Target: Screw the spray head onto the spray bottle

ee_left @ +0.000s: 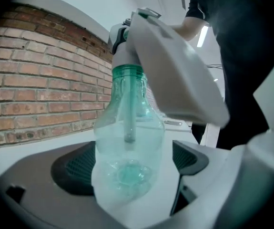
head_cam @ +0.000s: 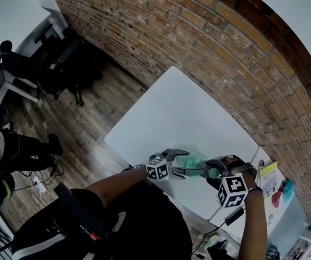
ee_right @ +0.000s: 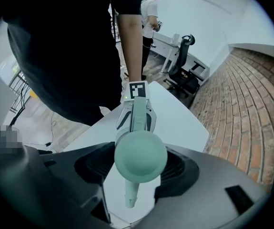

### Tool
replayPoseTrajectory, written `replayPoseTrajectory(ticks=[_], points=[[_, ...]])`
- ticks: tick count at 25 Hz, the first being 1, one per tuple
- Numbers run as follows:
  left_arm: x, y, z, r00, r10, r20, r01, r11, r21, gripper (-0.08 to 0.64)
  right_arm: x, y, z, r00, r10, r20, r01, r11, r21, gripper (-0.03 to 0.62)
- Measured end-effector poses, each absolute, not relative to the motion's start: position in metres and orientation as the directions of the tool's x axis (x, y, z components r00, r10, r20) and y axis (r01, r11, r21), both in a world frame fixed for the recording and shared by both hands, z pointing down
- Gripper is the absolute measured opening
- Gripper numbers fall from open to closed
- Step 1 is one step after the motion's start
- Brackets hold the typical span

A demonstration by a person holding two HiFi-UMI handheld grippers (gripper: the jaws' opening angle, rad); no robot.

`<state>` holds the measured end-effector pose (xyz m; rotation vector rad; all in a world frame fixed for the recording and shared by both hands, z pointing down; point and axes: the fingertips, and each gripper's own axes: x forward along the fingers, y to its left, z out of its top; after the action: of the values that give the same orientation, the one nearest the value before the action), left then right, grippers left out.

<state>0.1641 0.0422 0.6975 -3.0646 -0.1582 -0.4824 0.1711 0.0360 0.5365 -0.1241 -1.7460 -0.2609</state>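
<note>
The left gripper (head_cam: 180,164) is clamped on the ribbed, rounded base of a clear, green-tinted plastic spray bottle (ee_left: 127,142), held over the near edge of the smooth white bench (head_cam: 187,112). A thin dip tube hangs inside the bottle. The spray head (ee_right: 140,155), with its pale green dome, sits on the bottle's neck, pinched by the right gripper (head_cam: 216,170).

- White rectangular table (head_cam: 182,118) on a brown wooden plank floor (head_cam: 96,112), its far side along a red brick wall (head_cam: 209,42).
- Yellow-green paper sheet (head_cam: 268,179) lies flat at the table's right end.
</note>
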Motion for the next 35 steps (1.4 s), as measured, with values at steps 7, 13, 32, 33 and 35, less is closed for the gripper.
replayPoseTrajectory(ticks=[7,13,32,33,35], points=[[0.163,0.043,0.692,0.943,0.103,0.315,0.118,-0.993,-0.03,0.5,0.173,0.036,0.537,-0.106,-0.095,0.99,0.175,0.978,0.113,0.259],[0.163,0.043,0.685,0.947,0.08,0.31,0.092,-0.995,-0.025,0.499,0.178,0.028,0.525,-0.148,-0.165,0.975,-0.125,0.981,0.147,0.259],[0.167,0.043,0.676,0.948,0.072,0.309,0.086,-0.996,-0.029,0.499,0.176,0.021,0.535,-0.275,-0.188,0.943,-0.496,0.868,0.029,0.27],[0.167,0.044,0.676,0.949,0.071,0.307,0.084,-0.996,-0.029,0.499,0.175,0.022,0.535,-0.282,-0.178,0.943,-0.466,0.885,0.027,0.27],[0.166,0.044,0.676,0.949,0.07,0.307,0.084,-0.996,-0.031,0.499,0.174,0.024,0.535,-0.291,-0.156,0.944,-0.398,0.917,0.029,0.27]])
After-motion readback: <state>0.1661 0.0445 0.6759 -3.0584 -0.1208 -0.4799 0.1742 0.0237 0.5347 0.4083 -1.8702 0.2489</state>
